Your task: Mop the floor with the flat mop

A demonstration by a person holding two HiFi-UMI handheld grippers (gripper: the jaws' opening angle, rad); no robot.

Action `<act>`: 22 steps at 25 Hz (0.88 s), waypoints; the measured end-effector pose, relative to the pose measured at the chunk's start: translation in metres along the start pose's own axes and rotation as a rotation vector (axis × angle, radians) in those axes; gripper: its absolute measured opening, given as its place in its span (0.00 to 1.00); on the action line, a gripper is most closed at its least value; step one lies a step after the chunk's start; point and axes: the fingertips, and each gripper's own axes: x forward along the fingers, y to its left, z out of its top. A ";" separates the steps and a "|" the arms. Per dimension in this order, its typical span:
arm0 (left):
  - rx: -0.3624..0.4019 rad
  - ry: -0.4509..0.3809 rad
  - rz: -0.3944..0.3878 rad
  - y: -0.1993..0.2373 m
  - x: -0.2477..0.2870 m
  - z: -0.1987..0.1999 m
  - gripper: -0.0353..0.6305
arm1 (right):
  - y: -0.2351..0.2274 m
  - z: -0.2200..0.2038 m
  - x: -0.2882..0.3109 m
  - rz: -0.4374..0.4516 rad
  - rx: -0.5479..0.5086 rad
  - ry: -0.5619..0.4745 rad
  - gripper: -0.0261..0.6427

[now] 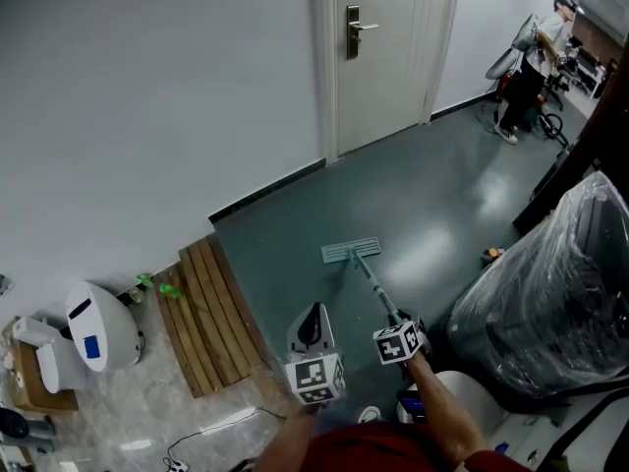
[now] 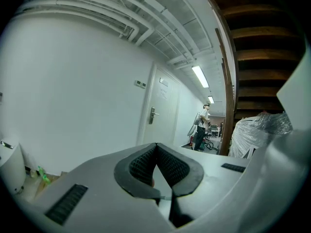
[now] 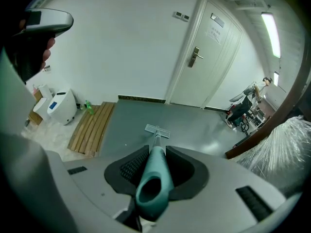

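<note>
The flat mop's pale green head lies flat on the dark grey-green floor, out in front of me; it also shows as the mop head in the right gripper view. Its thin pole runs back to my right gripper, which is shut on the teal mop handle. My left gripper hangs to the left of the pole, clear of it, pointing level down the corridor. Its jaws are shut with nothing between them.
A wooden slat board lies left of the mopped floor by the white wall. A white appliance stands further left. A plastic-wrapped bulk crowds the right side. A closed door is ahead; a person stands at the far right.
</note>
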 end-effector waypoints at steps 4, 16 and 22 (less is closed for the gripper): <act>-0.027 0.017 -0.015 -0.026 -0.026 -0.008 0.07 | 0.003 -0.030 -0.020 0.011 0.011 0.000 0.21; 0.001 0.035 -0.014 -0.090 -0.119 -0.029 0.07 | 0.015 -0.125 -0.079 0.027 0.010 0.000 0.21; 0.015 0.057 0.005 -0.106 -0.151 -0.041 0.07 | 0.020 -0.158 -0.097 0.036 -0.003 0.004 0.21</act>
